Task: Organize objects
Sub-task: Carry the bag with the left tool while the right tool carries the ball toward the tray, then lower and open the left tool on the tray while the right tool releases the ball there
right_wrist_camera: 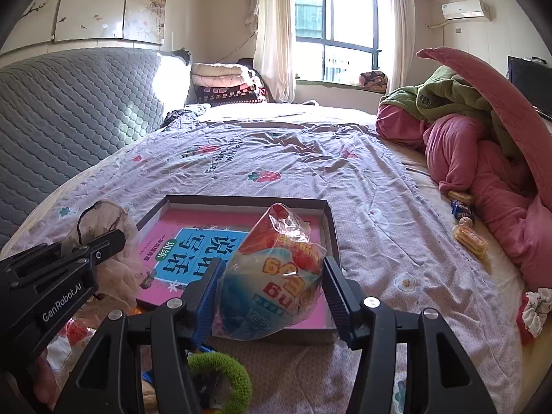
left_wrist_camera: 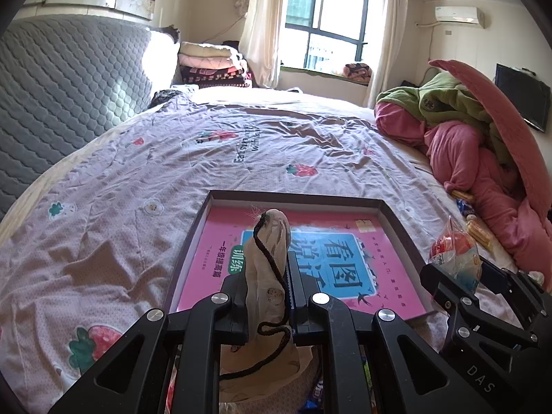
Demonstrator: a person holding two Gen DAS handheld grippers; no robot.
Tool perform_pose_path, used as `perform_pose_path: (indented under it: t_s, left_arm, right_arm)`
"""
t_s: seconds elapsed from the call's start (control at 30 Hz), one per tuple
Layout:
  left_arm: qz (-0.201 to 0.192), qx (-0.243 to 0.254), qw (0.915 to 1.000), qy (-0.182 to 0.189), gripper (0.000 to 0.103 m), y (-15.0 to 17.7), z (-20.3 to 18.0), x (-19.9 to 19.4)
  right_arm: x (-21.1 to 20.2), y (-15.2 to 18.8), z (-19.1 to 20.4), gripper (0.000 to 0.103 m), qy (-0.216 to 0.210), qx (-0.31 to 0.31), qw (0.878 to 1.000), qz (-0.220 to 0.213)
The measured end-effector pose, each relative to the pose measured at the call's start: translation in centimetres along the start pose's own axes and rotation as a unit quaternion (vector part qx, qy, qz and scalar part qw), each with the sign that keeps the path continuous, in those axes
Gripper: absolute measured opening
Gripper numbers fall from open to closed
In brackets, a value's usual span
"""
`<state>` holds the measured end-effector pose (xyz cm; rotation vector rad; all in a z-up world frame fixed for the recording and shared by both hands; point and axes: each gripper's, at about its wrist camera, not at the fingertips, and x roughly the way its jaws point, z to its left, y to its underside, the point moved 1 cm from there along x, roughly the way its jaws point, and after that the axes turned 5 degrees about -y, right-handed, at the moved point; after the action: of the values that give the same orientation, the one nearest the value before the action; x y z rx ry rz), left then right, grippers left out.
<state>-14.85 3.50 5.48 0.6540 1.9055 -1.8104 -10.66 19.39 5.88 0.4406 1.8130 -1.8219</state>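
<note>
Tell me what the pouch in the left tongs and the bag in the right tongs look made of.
Pouch: soft beige cloth, matte and limp, with a black drawstring cord. Bag: thin clear plastic film, glossy and crinkled, printed red and blue; reflections show on its creases.

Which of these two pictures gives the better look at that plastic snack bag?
The right wrist view: the snack bag fills the middle, clamped in the right hand-held gripper, print readable, above the tray. The left wrist view shows only part of it, at the right edge behind that gripper.
</note>
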Motion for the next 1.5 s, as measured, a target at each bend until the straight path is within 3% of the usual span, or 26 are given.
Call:
perform_pose_path:
  t_s: [0.37,0.77,1.03,1.37,1.5]
  left_arm:
    - [0.037,0.002,0.9993,-0.004,0.015,-1.7,0.3,4.3]
    - [0.092,0.001,0.9956,-0.013,0.015,-0.4,1.2,9.8]
    - [0.113,-0.005,0.9935,-0.012,0.019,-0.3,1.6,10.7]
    - [0.132,-0.008,0.9912,-0.008,0.021,0.1,1.6,11.3]
    - [0.140,0.002,0.9901,0.000,0.027,0.2,1.3,11.3]
  right_arm:
    - [4.1,-1.5,0.4,0.057,0.004,-0.017,1.000,0.022]
    - [9.3,-0.9,-0.5,0.057,0.004,-0.024,0.997,0.076]
    - [11.2,0.6,-0.8,0.057,0.014,-0.023,0.993,0.113]
    - [11.3,0.7,-0.9,0.057,0.013,-0.020,0.992,0.121]
    - [11.5,0.9,-1.0,0.057,0.015,-0.017,0.991,0.129]
